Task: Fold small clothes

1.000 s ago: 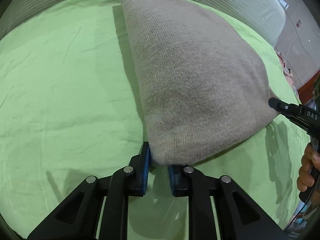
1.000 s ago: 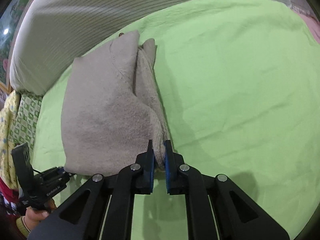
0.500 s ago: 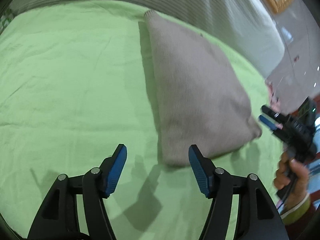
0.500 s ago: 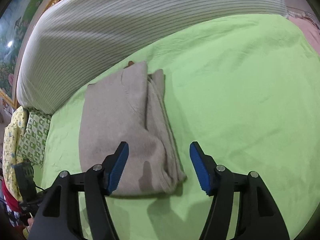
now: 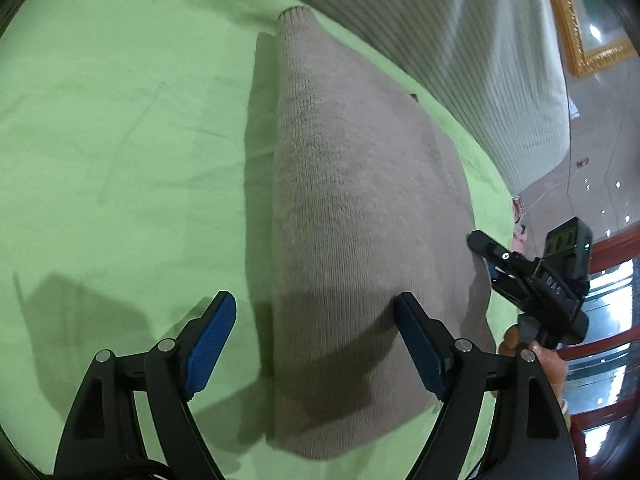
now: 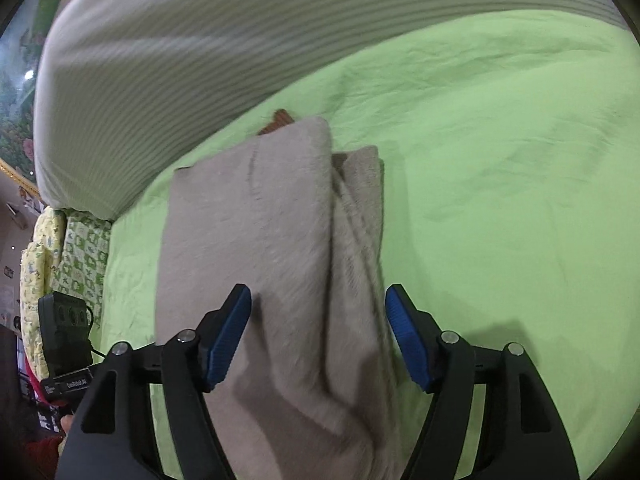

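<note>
Green cotton sheeting (image 5: 120, 128) covers the bed and fills most of both wrist views, stretching out ahead of and to both sides of the two tools. A pale ribbed bolster or headboard cushion (image 6: 192, 48) runs along the far edge, well beyond the fingers.

A beige knitted garment (image 5: 352, 208) lies flat on the sheet, folded into a long narrow shape. It sits directly ahead of both grippers, running away from them lengthwise. In the right wrist view its layers show along the right-hand side, where a narrower folded strip (image 6: 360, 216) rests against the main panel. It probably lies this way so it can be folded again across its length.

The left gripper (image 5: 316, 344) is spread wide and holds nothing; its left finger is over the sheet and its right finger over the garment's near end. The right gripper (image 6: 318, 340) is likewise spread apart and empty, straddling the garment's near end from above. Whether either touches the knit cannot be told. The wide stance looks like a release, or a readying for a fresh grip.

No box, basket or other container is visible.

A patterned yellow and green cloth (image 6: 68, 248) lies far left of the right tool.
</note>
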{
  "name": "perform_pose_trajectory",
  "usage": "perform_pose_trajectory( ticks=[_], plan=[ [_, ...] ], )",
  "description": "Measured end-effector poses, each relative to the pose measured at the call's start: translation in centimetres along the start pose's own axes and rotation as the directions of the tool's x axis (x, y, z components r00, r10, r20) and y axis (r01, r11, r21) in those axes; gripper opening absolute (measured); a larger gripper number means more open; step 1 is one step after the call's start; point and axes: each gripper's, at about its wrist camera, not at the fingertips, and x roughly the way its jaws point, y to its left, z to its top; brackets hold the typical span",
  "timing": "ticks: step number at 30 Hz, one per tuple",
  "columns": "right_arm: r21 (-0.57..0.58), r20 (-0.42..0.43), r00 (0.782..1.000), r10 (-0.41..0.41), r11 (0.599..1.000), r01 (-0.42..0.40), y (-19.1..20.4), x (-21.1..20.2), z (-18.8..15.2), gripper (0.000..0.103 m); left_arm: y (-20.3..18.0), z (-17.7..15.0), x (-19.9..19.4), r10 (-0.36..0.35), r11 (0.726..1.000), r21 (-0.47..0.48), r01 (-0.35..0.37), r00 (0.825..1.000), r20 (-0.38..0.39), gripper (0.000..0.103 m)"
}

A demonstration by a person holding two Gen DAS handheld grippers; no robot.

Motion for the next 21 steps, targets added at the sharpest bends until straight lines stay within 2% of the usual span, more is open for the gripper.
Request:
perform_pose_trajectory(
  ticks=[3,8,11,13,14,16,17,21],
  plan=[
    [0.005,-0.021,1.0,-0.004,1.0,0.004,-0.3,1.0,0.2,0.07,0.0,0.8,0.8,0.009,1.0,0.006,-0.009,1.0,-0.003,0.091],
    [0.013,-0.015,1.0,0.021,1.0,-0.021,-0.5,2.2,0.3,0.07,0.6,1.7,2.4,-0.005,1.0,-0.008,0.005,1.0,-0.028,0.091],
    [0.026,-0.015,0.999,0.036,0.999,-0.036,-0.6,2.5,0.2,0.07,0.7,1.8,2.7,-0.007,1.0,0.004,0.007,1.0,-0.013,0.089],
    [0.039,-0.025,0.998,0.062,0.997,-0.061,-0.5,2.8,0.2,0.058,0.2,1.9,2.9,-0.008,1.0,0.029,0.008,1.0,-0.009,0.076],
    [0.049,-0.028,0.997,0.068,0.997,-0.067,-0.5,2.8,0.2,0.052,0.1,1.9,3.0,-0.051,0.998,0.033,0.051,0.998,-0.021,0.059],
    [0.048,-0.02,0.998,0.067,0.997,-0.066,-0.1,2.5,0.1,0.044,0.2,1.9,2.9,-0.06,0.998,0.018,0.06,0.998,-0.022,0.055],
    [0.048,-0.011,0.998,0.067,0.997,-0.067,0.3,2.2,0.0,0.04,0.2,1.8,2.6,-0.071,0.997,0.018,0.071,0.997,-0.013,0.05],
    [0.041,0.028,0.996,0.088,0.995,-0.089,2.3,0.4,-0.6,0.034,0.2,1.3,0.5,-0.106,0.994,0.009,0.106,0.994,0.016,0.042]
  ],
)
